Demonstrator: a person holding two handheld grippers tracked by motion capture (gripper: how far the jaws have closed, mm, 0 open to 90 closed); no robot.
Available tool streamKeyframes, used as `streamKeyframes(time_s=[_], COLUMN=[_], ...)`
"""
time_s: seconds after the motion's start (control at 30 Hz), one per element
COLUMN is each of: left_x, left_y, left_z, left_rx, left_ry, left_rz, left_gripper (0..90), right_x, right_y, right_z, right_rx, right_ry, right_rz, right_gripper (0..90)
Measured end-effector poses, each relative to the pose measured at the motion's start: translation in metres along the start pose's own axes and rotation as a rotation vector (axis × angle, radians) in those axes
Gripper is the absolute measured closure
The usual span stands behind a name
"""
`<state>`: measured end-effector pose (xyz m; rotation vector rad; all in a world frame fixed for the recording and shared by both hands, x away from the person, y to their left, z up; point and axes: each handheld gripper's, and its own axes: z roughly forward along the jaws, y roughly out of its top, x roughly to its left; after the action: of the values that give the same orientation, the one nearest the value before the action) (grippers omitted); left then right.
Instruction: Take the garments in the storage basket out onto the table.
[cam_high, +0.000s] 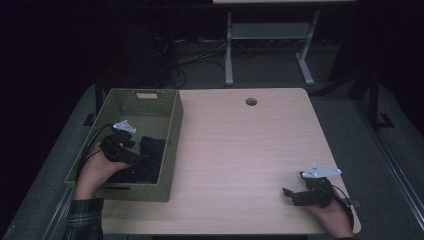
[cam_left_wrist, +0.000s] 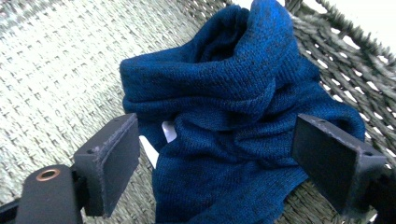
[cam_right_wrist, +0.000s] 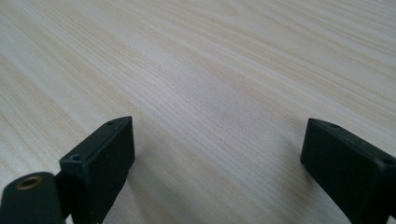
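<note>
One pale wooden worktop (cam_high: 240, 150) is seen, with one round hole (cam_high: 251, 101) near its far edge. One green woven basket (cam_high: 172, 131) is set along the worktop's left edge, reaching from about the middle of that edge to the near left corner. One dark blue knitted cloth (cam_left_wrist: 233, 116) is found bunched in the near right part of the basket, lying on the woven floor and pressed up against the right wall; a small white patch, perhaps a label, is glimpsed among its folds.

Two claws are counted, one in each hand. The left claw (cam_high: 136, 151) is lowered into the basket at its near end, and in the left gripper view its jaws are spread wide to either side of the cloth, with a clear gap at the left pad; whether the right pad brushes the knit cannot be told. Nothing is clamped by it.

The right claw (cam_high: 290, 196) is held near the worktop's near right corner, just above the bare wood, its jaws also spread wide and nothing held between them.
</note>
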<state>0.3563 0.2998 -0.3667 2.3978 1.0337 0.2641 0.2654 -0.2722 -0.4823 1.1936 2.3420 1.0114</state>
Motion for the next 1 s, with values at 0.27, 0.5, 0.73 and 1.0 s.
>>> streamKeyframes(time_s=[0.27,0.5,0.73,1.0], left_x=[0.000,0.003,0.008,0.010], left_y=[0.000,-0.002,-0.005,-0.006], left_z=[0.011,0.022,0.036,0.048], left_rx=[0.027,0.052,0.077,0.110], left_ry=[-0.022,-0.049,-0.082,-0.110], left_rz=[0.010,-0.002,-0.017,-0.029], left_gripper=[13.5,12.9,12.8,12.7], right_x=[0.000,0.000,0.000,0.000], right_y=[0.000,0.000,0.000,0.000], right_z=[0.000,0.000,0.000,0.000], right_rx=[0.000,0.000,0.000,0.000], right_ry=[0.000,0.000,0.000,0.000], right_rz=[0.000,0.000,0.000,0.000], right_gripper=[9.6,9.5,9.6,9.6])
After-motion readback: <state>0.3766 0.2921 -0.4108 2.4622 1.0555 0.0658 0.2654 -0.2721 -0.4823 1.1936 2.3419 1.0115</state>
